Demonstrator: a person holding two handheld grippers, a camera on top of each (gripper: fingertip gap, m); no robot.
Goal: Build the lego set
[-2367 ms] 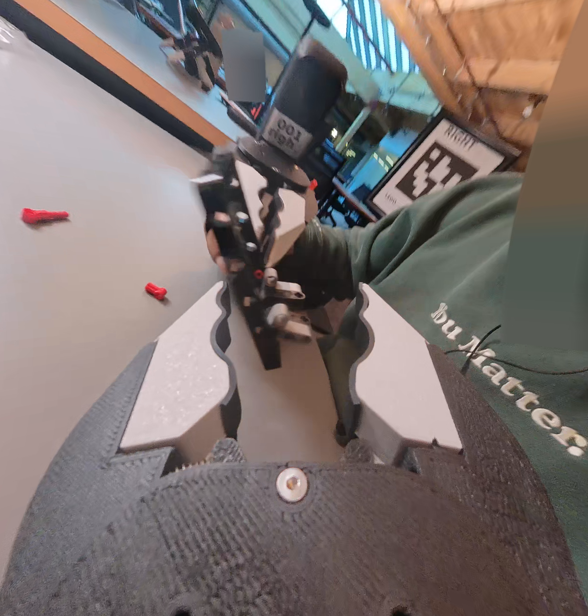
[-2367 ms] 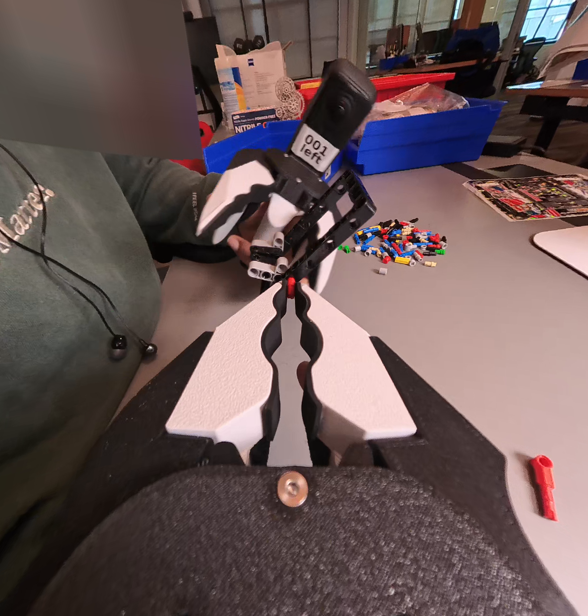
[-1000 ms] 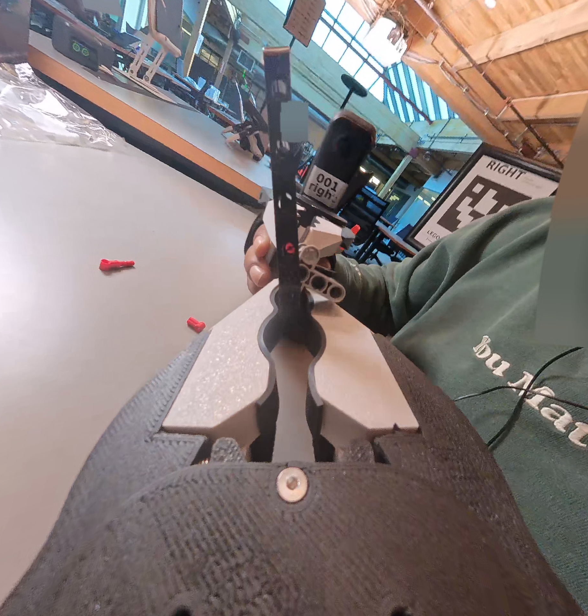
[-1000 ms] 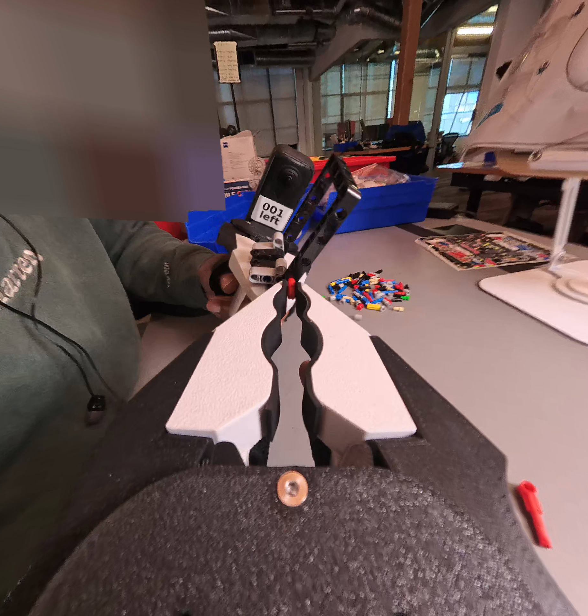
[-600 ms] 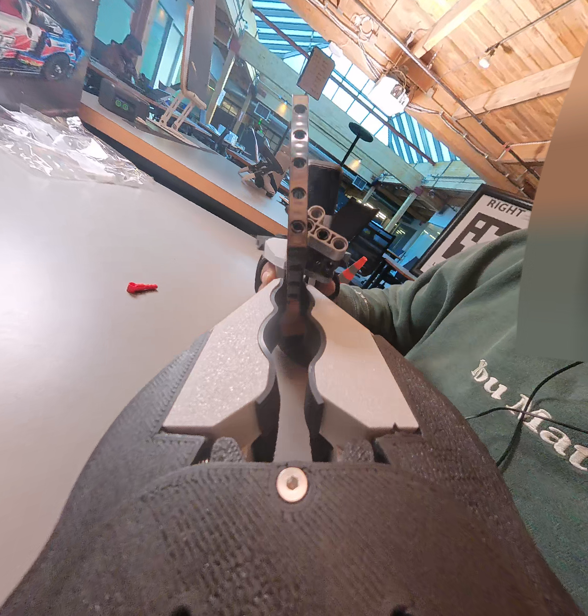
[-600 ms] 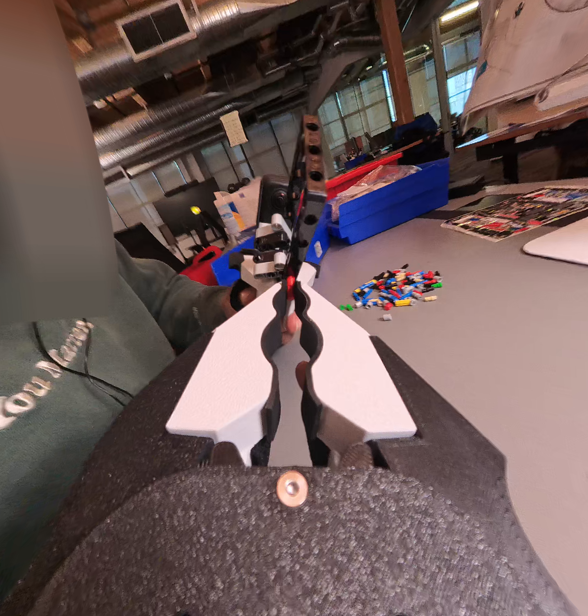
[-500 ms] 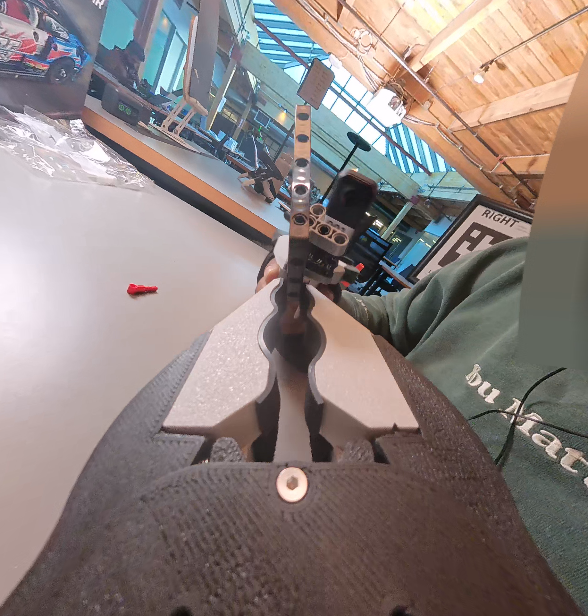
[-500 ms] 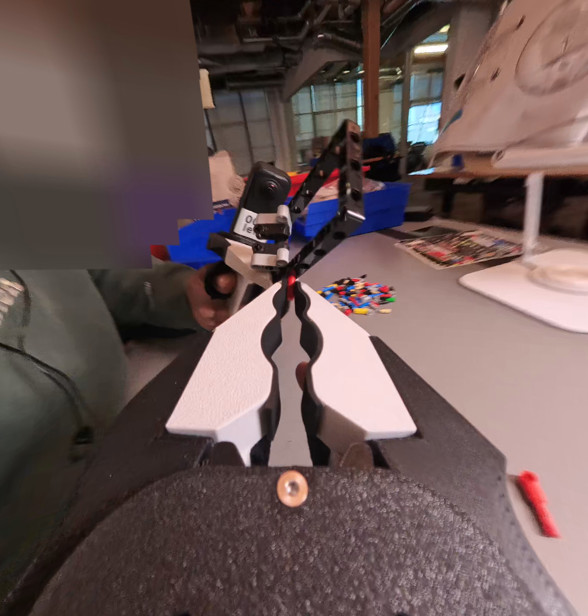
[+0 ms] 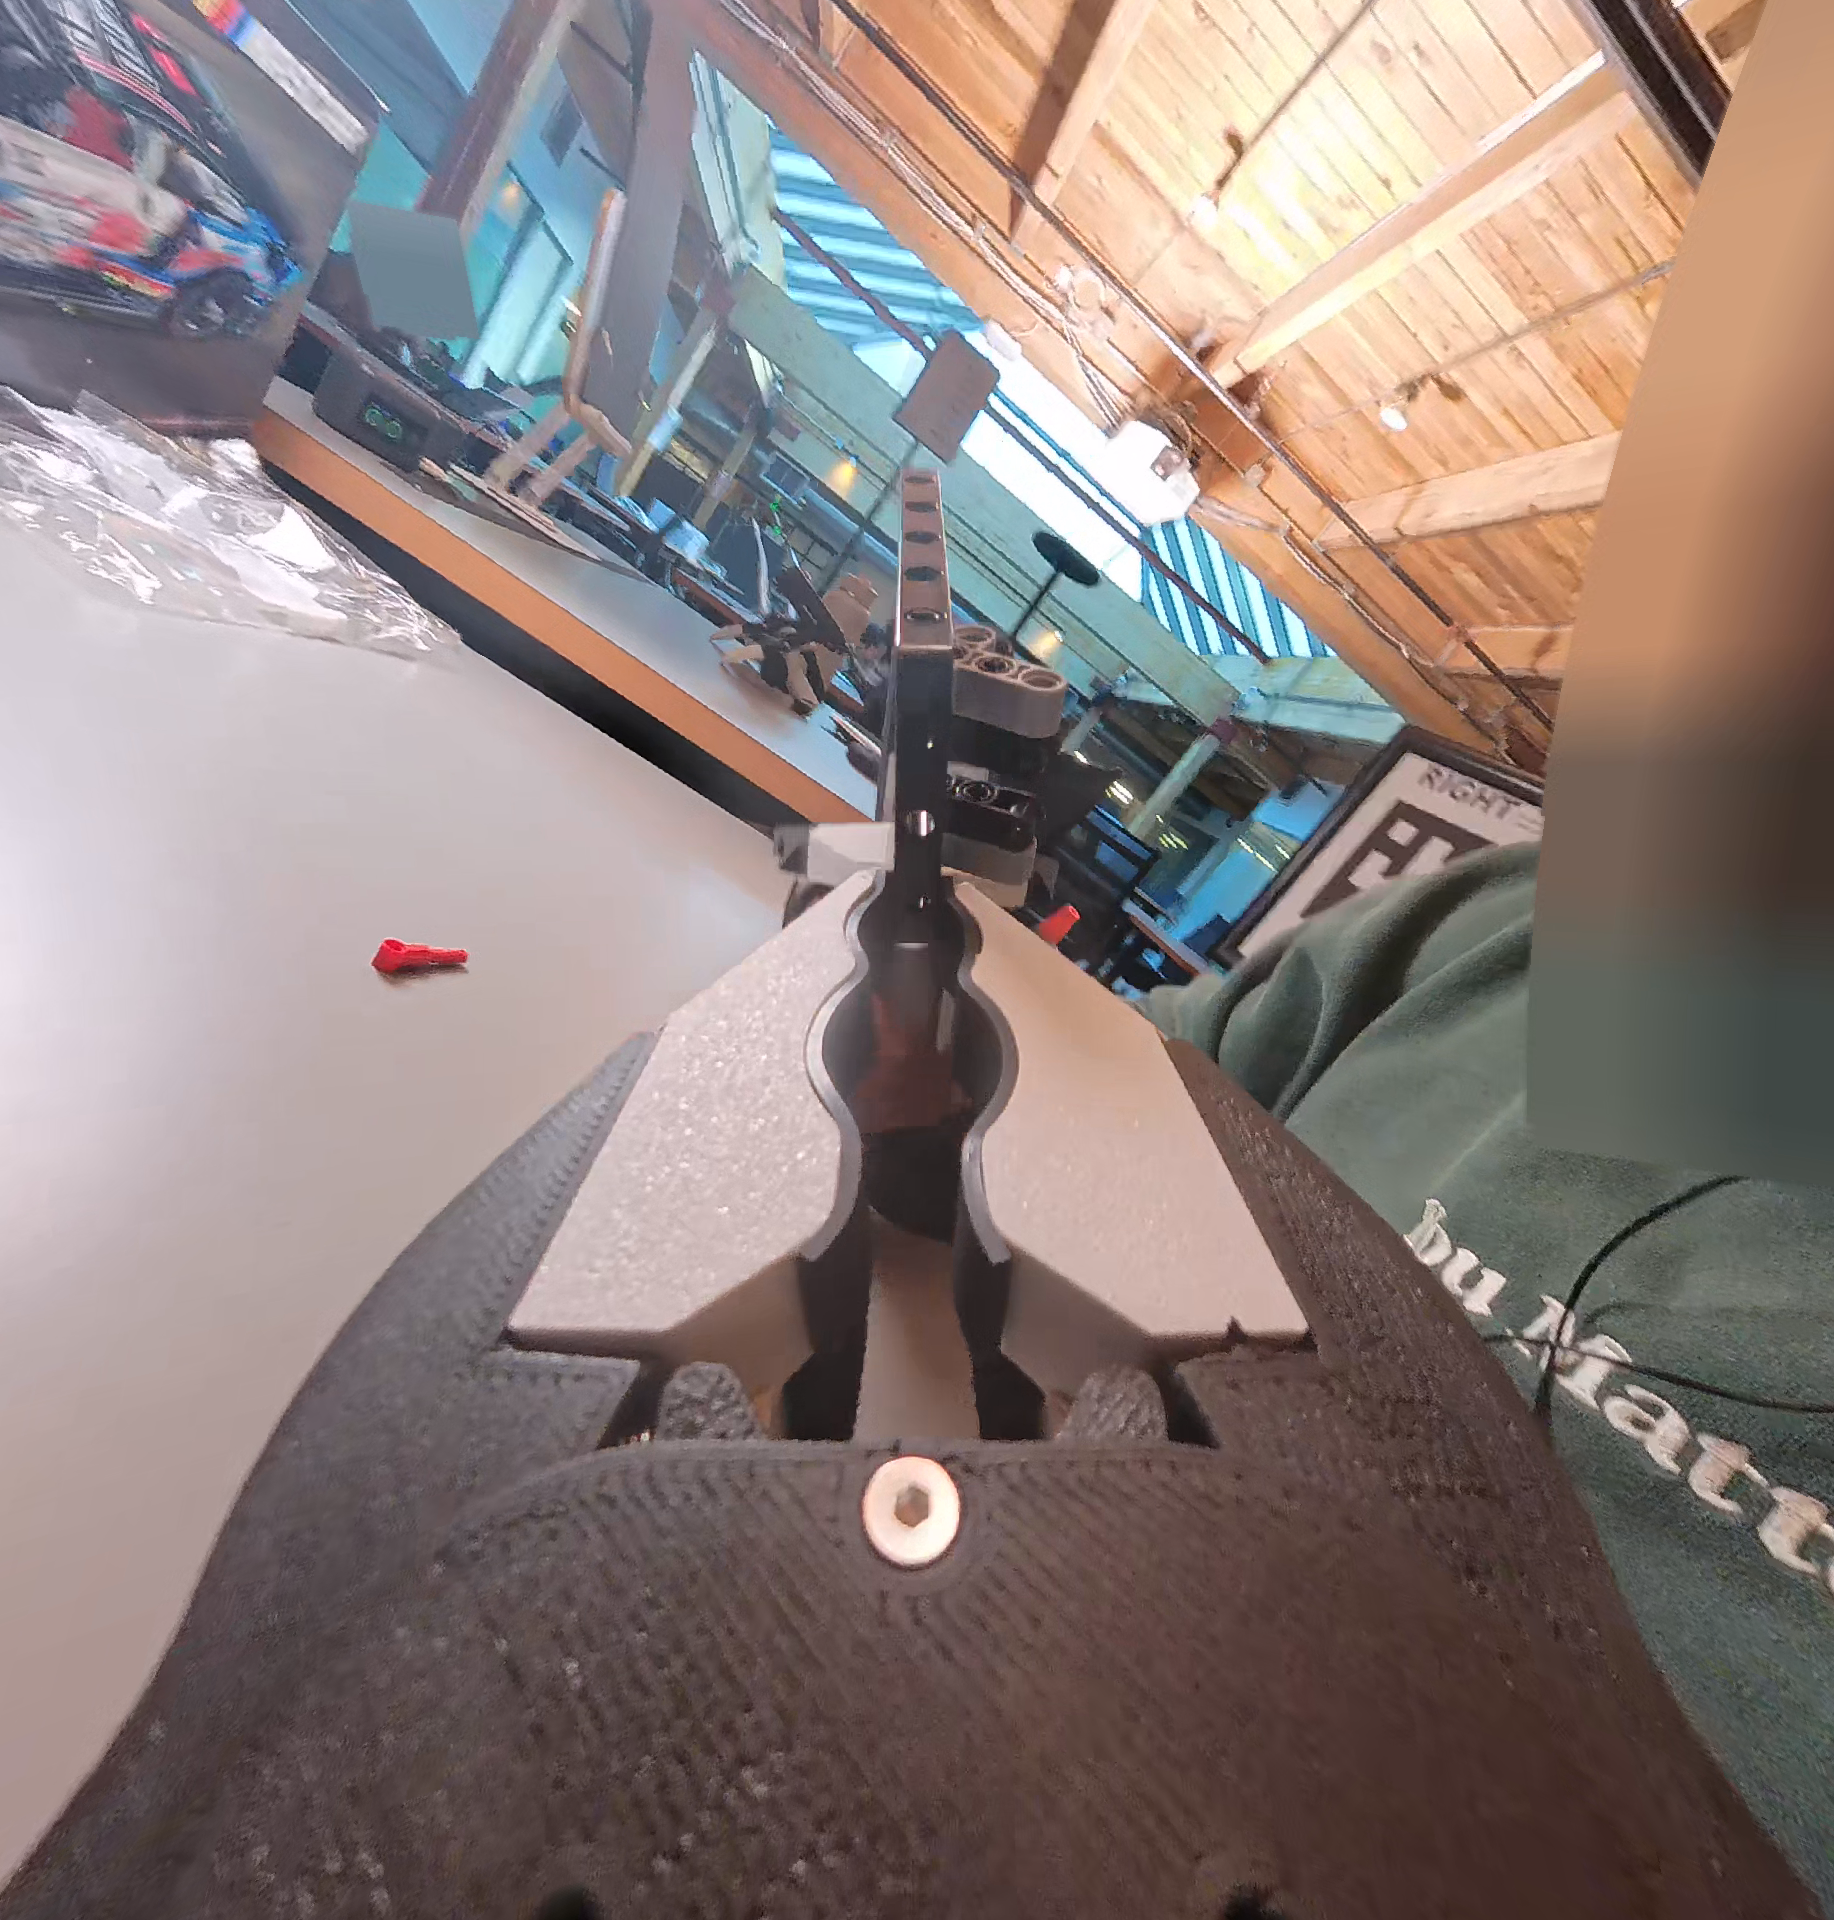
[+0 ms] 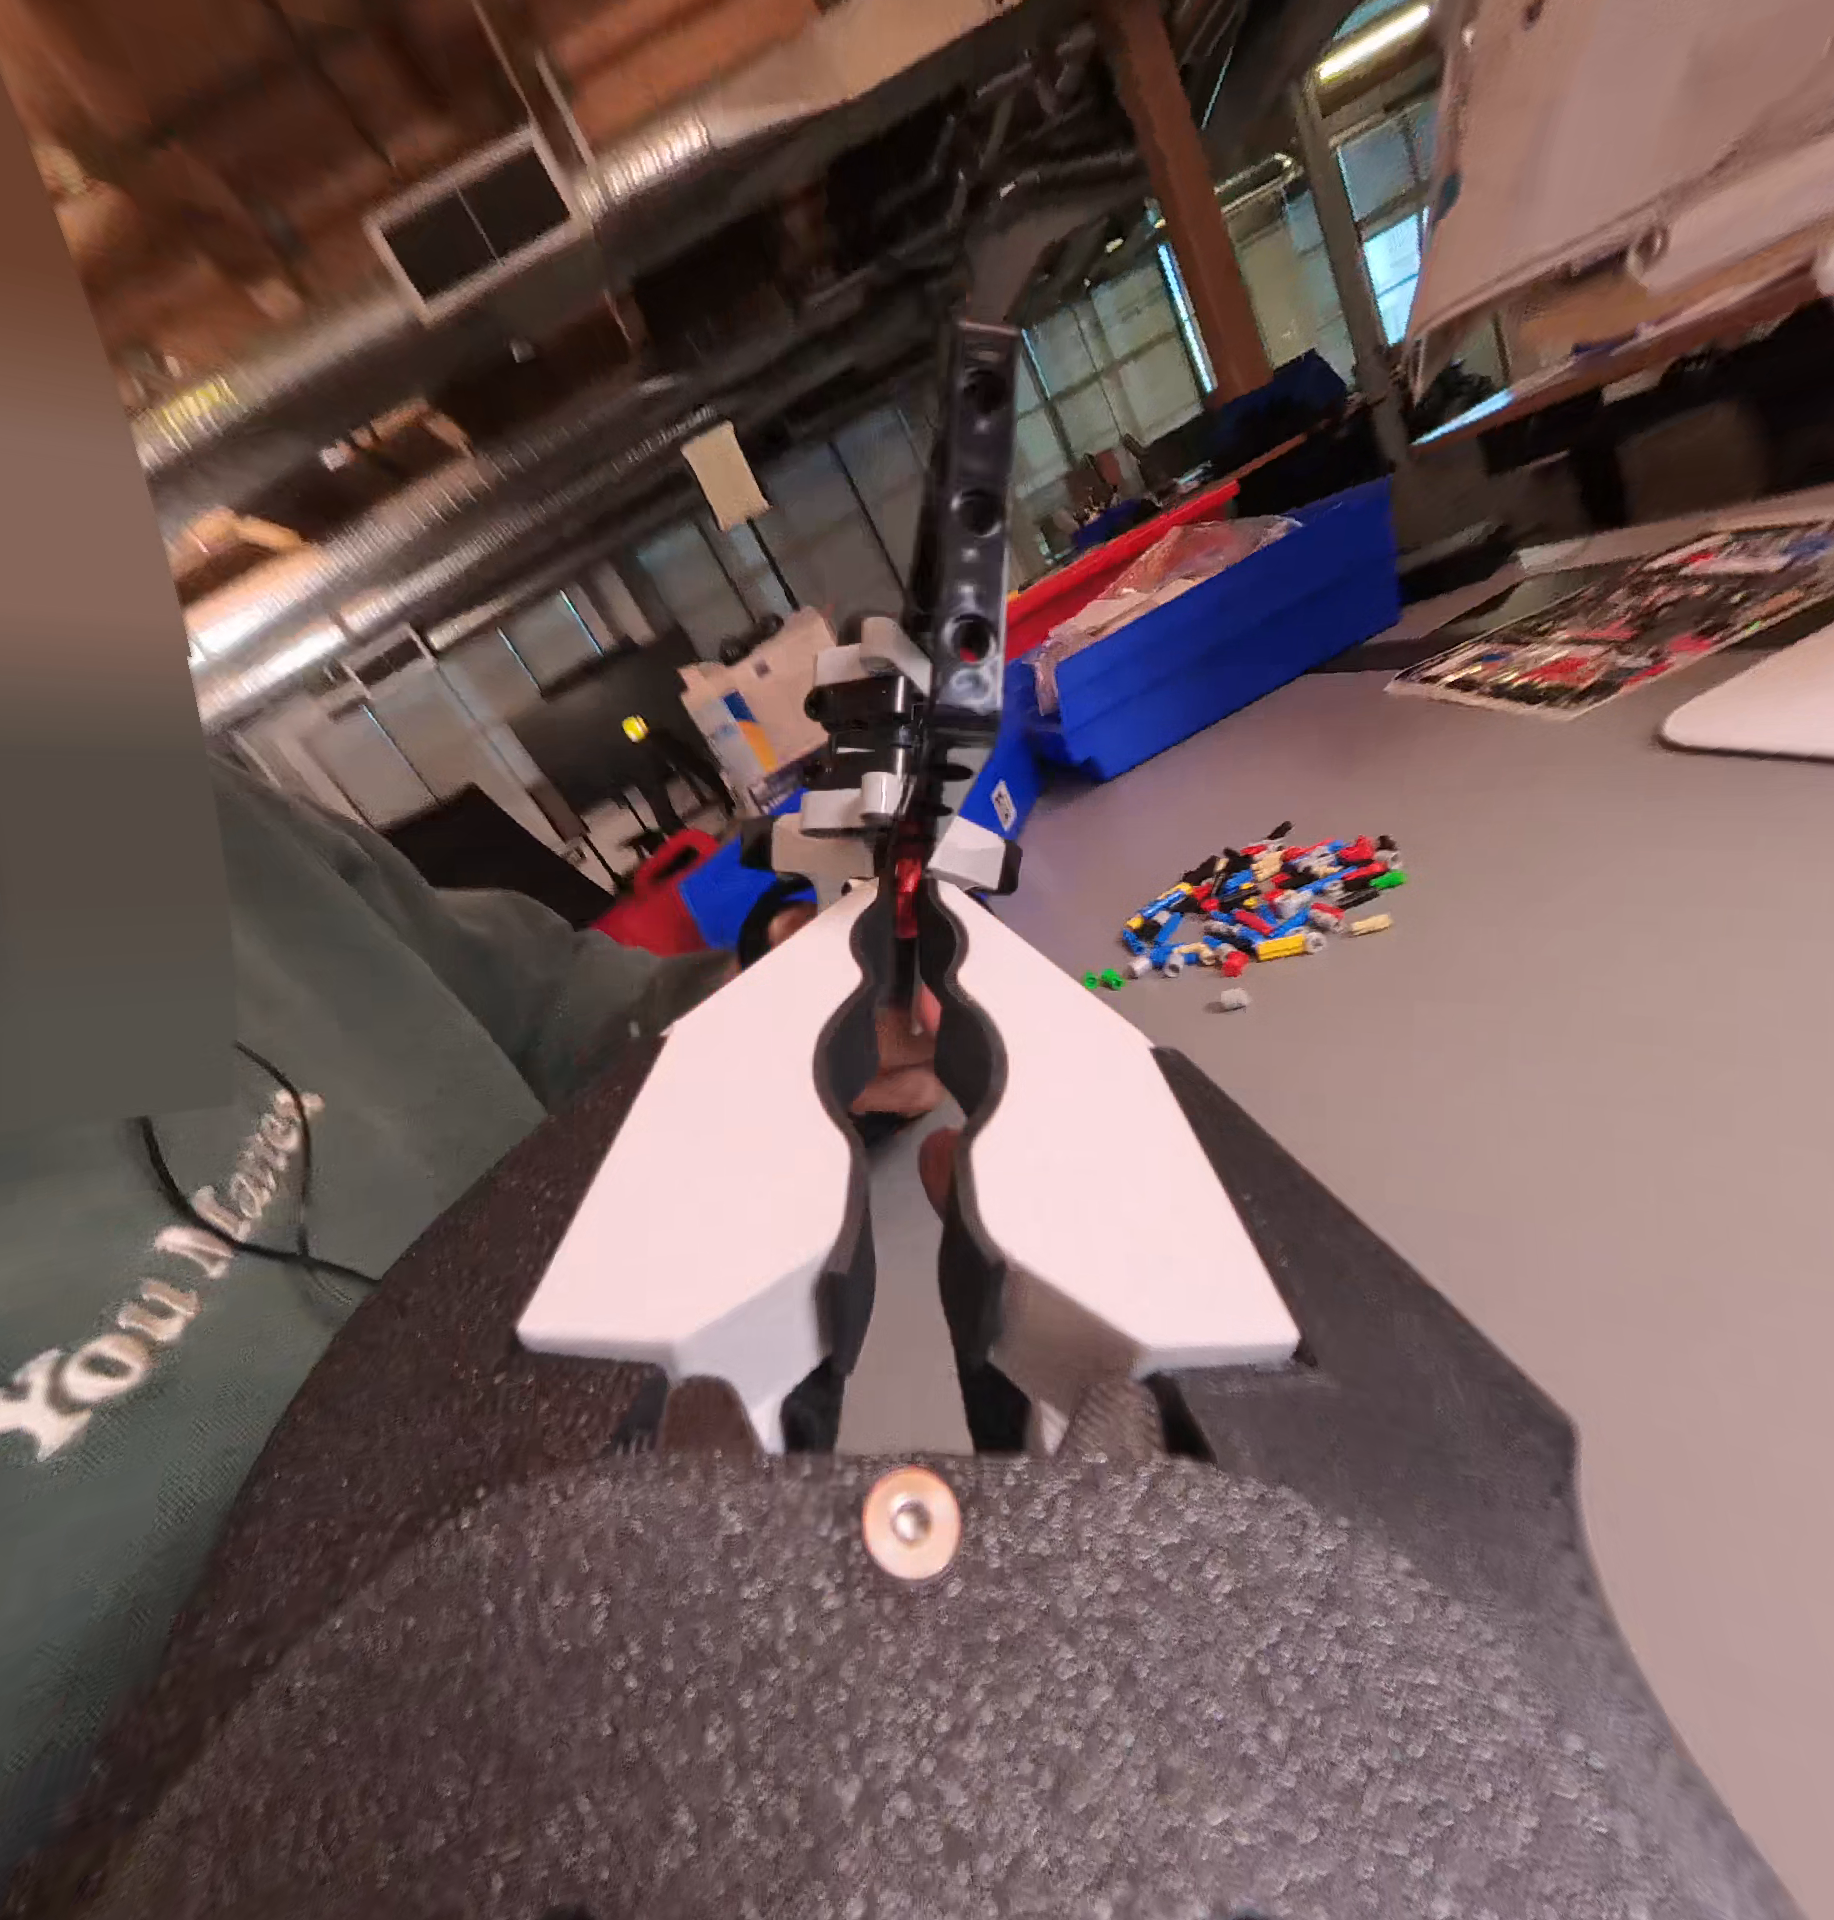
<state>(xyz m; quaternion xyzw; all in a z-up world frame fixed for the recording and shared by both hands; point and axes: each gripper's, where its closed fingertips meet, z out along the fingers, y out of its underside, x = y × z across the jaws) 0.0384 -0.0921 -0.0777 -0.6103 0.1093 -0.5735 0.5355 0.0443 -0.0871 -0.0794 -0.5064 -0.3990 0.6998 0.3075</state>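
Left gripper [image 9: 911,902] was clamped on the black frame [image 9: 918,665], held upright above the table [image 9: 217,831]. Right gripper [image 10: 905,902] pinched a red pin [image 10: 905,883] at the frame's lower edge — step looked like seating that pin. Next move: line it up with a hole, push straight. Farther off — loose pieces [image 10: 1261,914], stray red pin [image 9: 416,954].

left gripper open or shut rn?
Shut: the left gripper fingertips clamp the black lego frame, which stands up edge-on between them.
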